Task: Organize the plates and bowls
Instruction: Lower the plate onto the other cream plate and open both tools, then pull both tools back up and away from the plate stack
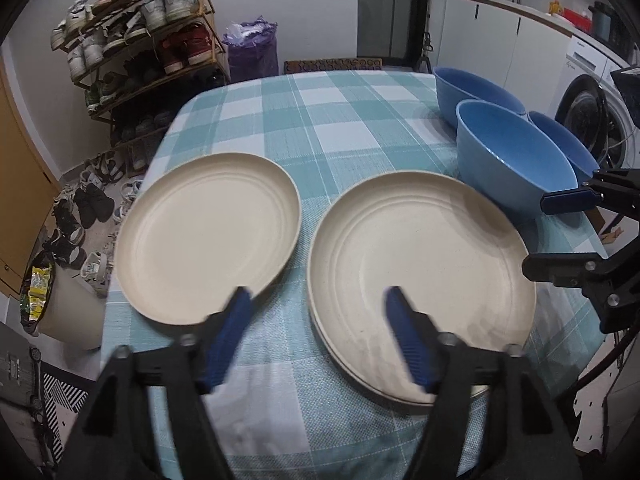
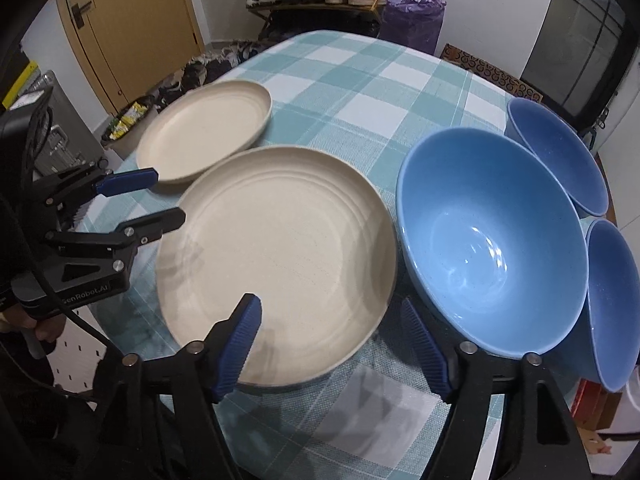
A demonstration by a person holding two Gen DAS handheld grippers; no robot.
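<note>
Two cream plates lie on a checked tablecloth. The left plate (image 1: 208,236) (image 2: 206,132) is single. The right plate (image 1: 420,280) (image 2: 276,260) rests on another one whose rim shows under it. Three blue bowls stand to the right: a near light-blue bowl (image 1: 516,164) (image 2: 492,240), a far bowl (image 1: 476,92) (image 2: 560,152) and a right bowl (image 1: 564,140) (image 2: 612,304). My left gripper (image 1: 318,300) (image 2: 166,196) is open and empty above the gap between the plates. My right gripper (image 2: 332,312) (image 1: 538,236) is open and empty between the right plate and the near bowl.
The table (image 1: 340,128) is round-edged with floor beyond. A shoe rack (image 1: 140,40) and loose shoes (image 1: 88,208) are at the left. A purple bag (image 1: 252,52), a washing machine (image 1: 592,112) and white cabinets (image 1: 500,32) stand behind.
</note>
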